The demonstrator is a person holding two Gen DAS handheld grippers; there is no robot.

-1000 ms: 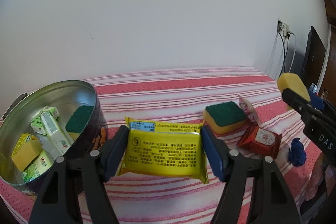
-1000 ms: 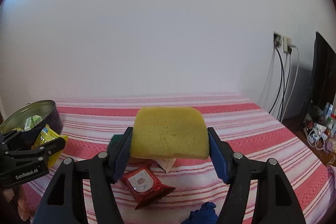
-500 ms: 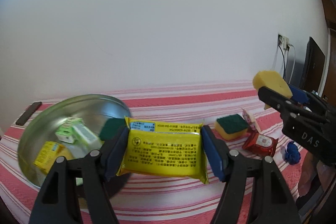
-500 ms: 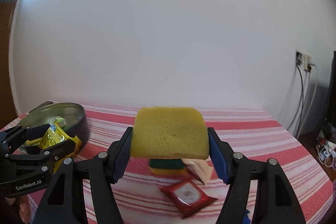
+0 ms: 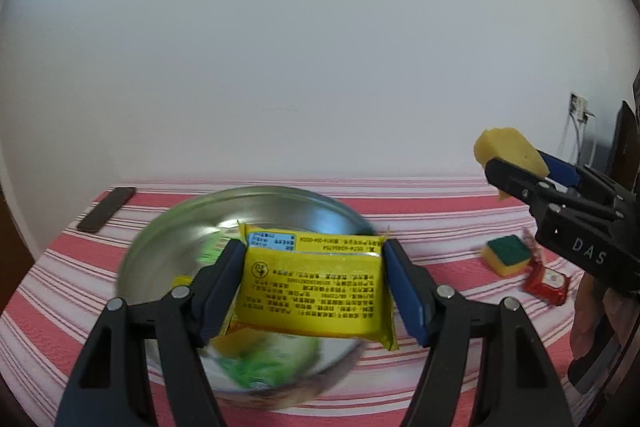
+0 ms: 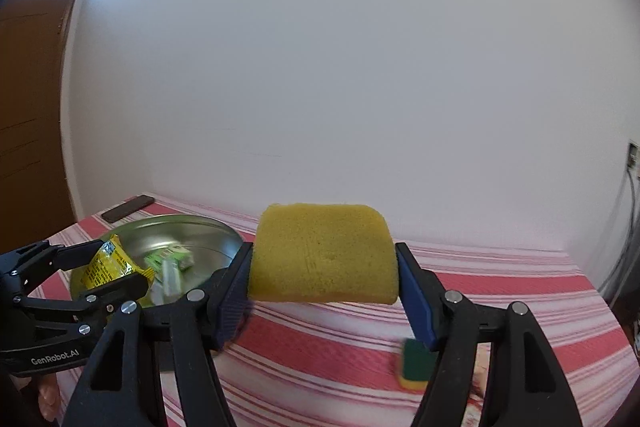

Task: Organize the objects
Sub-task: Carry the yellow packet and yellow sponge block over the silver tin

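Yellow foil, crinkled and printed with small dark text and a blue label, fills the left gripper (image 5: 314, 291): the flat yellow snack packet (image 5: 316, 293) is clamped by both side edges above the round shiny metal bowl (image 5: 276, 199), which holds blurred green and yellow packs. The right gripper (image 6: 325, 281) squeezes a soft yellow foam sponge (image 6: 324, 255) in the air over the red-and-white striped cloth (image 6: 500, 287). A green-topped yellow sponge (image 5: 507, 254) lies beside a small red sachet (image 5: 548, 281).
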